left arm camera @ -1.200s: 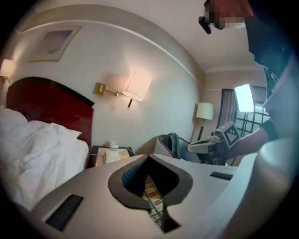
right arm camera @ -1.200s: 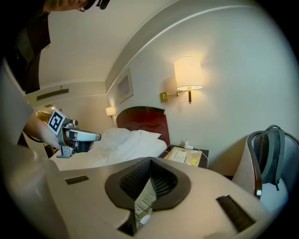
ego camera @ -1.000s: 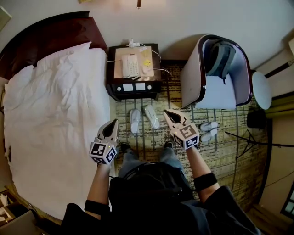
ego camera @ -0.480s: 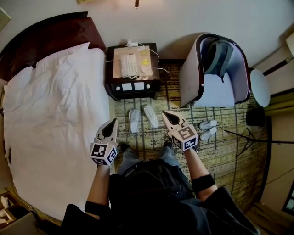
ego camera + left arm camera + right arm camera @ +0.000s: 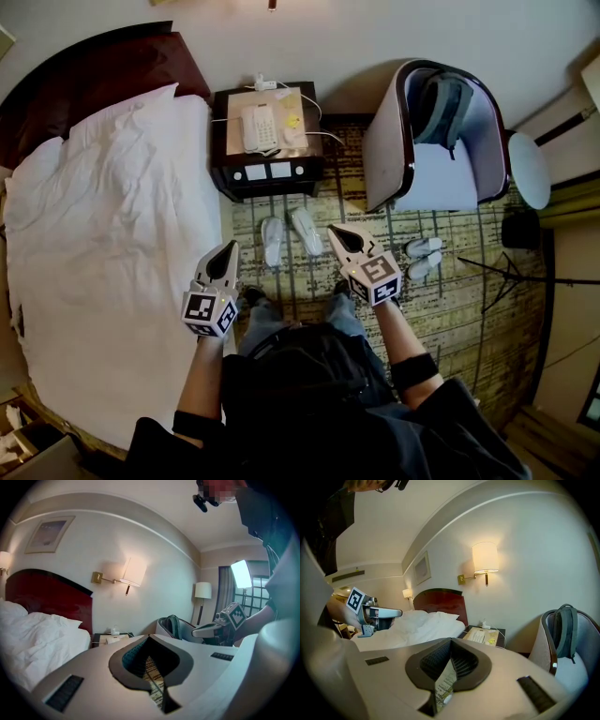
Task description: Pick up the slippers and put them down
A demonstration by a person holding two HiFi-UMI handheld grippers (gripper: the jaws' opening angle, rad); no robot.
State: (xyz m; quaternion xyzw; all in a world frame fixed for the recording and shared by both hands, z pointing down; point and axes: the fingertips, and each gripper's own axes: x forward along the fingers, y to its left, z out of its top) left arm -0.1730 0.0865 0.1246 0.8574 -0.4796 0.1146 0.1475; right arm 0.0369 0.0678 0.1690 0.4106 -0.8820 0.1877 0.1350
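Two grippers show low in the head view, both pinched fully shut on nothing. Far left we see the white bed (image 5: pixel 103 234) with a rumpled duvet, and a dark red headboard (image 5: pixel 103 56) at upper left. Just right of the bed edge, lower centre-left, we hold the left gripper (image 5: pixel 229 248) with its tip pointing up the frame over the patterned carpet (image 5: pixel 309 281). Top centre is the dark nightstand (image 5: pixel 267 173) with a white phone (image 5: pixel 257 127) on it.

Below the nightstand one pair of white slippers (image 5: pixel 272 242) lies side by side on the carpet. In the frame it sits between our two gripper tips, and neither tip touches it. Right of it, at centre, is the right gripper (image 5: pixel 335 232), tip angled to the upper left.

Upper right we see a grey armchair (image 5: pixel 384 150) with a backpack (image 5: pixel 448 103) in it. Under the chair a second pair (image 5: pixel 424 247) lies on the carpet, right of the right gripper's cube. Far right are a round white table (image 5: pixel 530 169) and a black tripod (image 5: pixel 506 277). Each gripper view shows its own tips met, with only carpet visible through the slot behind them.
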